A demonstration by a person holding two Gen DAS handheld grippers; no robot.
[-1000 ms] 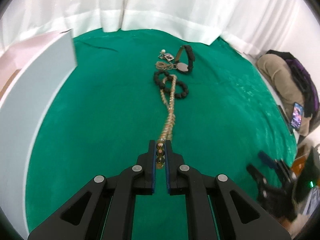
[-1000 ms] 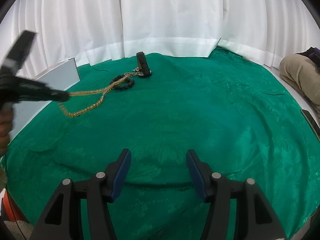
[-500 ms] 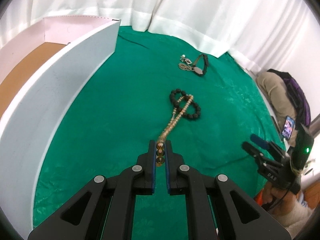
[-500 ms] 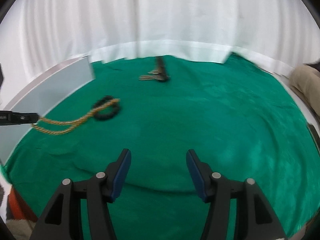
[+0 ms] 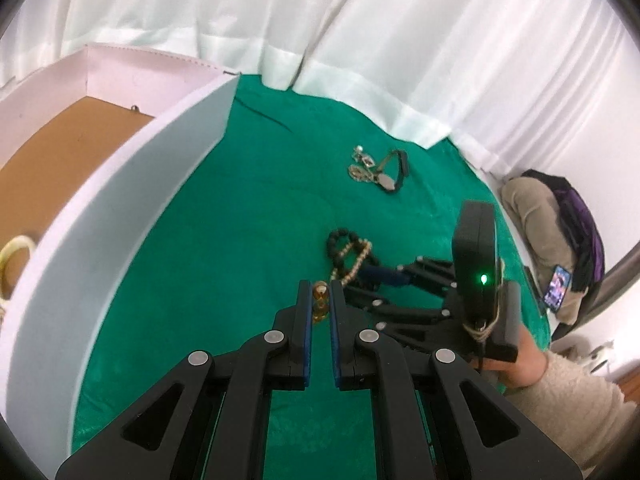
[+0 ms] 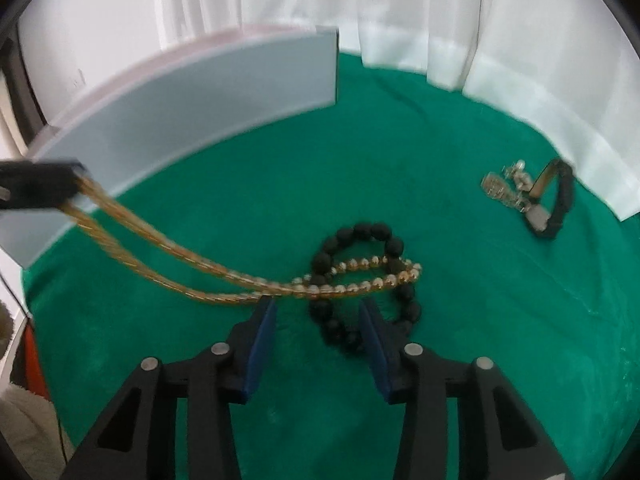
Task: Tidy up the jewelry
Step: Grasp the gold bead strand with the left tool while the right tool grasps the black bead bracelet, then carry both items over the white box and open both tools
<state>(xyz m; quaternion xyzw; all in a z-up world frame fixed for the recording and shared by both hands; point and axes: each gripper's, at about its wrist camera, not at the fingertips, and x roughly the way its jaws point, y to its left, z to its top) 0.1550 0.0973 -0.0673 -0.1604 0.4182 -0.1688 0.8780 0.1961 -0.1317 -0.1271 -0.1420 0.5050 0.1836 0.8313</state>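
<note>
The left gripper [image 5: 320, 312] is clamped on one end of the long amber-gold beaded necklace [image 6: 248, 280], whose far loop lies tangled across the black round-bead bracelet [image 6: 360, 280] on the green cloth [image 6: 460, 340]. The right gripper [image 6: 318, 322] is closing with the bracelet between its jaws; no contact with the pads is seen. Little appears done: inside the white cardboard box [image 5: 132, 184] only a pale ring-shaped item [image 5: 14, 256] is visible, cut off at the edge. Still outstanding is the cluster of small metallic pieces with a black strap [image 6: 532, 196]. That cluster is too small to be itemised.
</note>
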